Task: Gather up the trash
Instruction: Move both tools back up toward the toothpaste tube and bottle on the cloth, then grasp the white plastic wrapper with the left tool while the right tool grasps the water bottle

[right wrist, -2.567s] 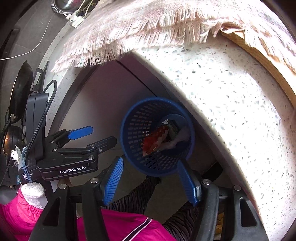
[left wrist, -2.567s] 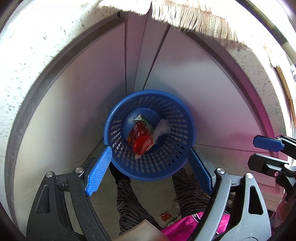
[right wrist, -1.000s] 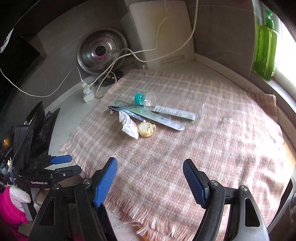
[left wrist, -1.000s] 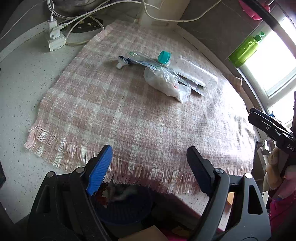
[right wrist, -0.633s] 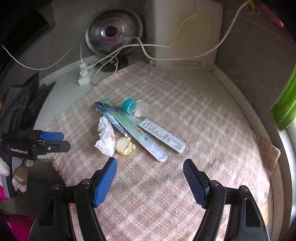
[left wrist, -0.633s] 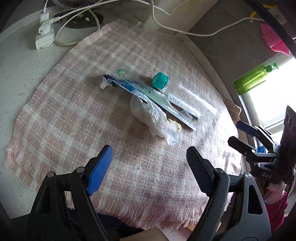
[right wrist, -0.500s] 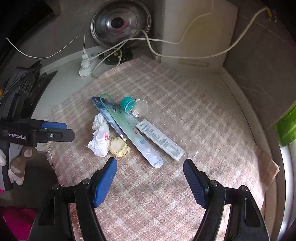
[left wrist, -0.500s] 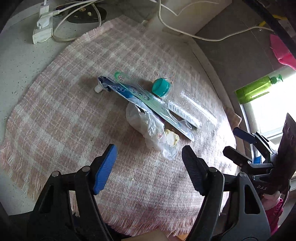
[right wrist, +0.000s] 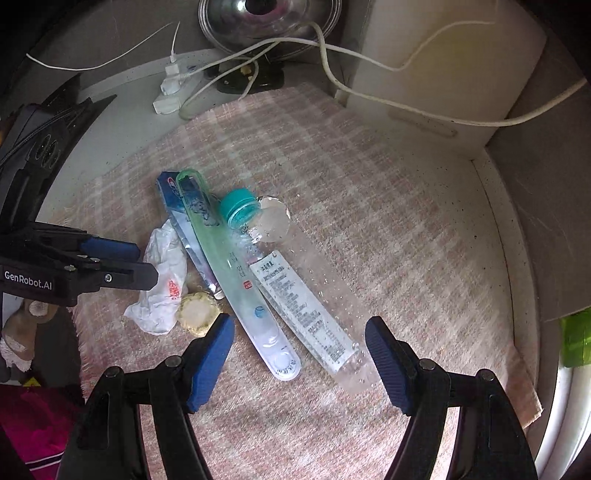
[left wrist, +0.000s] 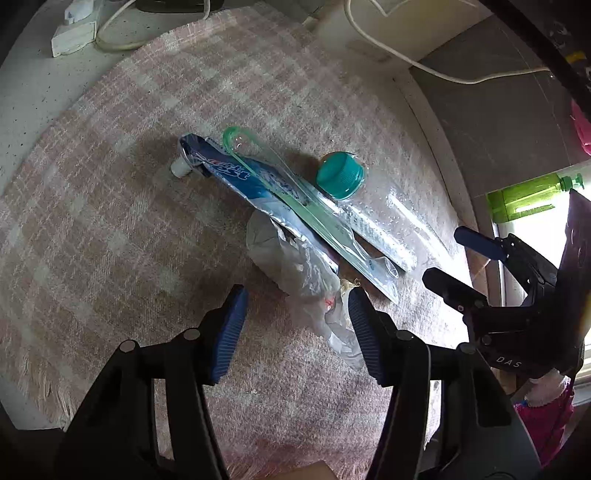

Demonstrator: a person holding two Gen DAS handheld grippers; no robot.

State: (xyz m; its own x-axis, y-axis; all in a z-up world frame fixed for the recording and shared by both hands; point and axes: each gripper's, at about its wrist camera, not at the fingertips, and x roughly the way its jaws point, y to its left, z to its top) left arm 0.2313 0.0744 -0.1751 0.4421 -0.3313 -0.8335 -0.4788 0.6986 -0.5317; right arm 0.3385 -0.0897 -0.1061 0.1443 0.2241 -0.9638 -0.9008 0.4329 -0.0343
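A pile of trash lies on a pink checked cloth (left wrist: 110,236): a crumpled white plastic bag (left wrist: 299,273), a blue toothpaste tube (left wrist: 236,177), a clear green toothbrush case (right wrist: 236,273), a clear bottle with a teal cap (right wrist: 238,210) and a small yellowish lump (right wrist: 195,314). My left gripper (left wrist: 295,325) is open, its fingers on either side of the bag's near end. My right gripper (right wrist: 299,354) is open above the near ends of the case and the bottle (right wrist: 306,299). Each gripper shows at the edge of the other's view.
A power strip (right wrist: 173,92) with white cables, a steel pot lid (right wrist: 266,18) and a white board (right wrist: 443,66) stand at the back of the counter. A green bottle (left wrist: 528,195) stands by the window on the right. The cloth's fringed edge (left wrist: 40,387) overhangs the counter front.
Both grippers rose from the blue basket under the counter and moved over the cloth to the trash pile. The left gripper's fingers now flank the white bag and have narrowed somewhat.
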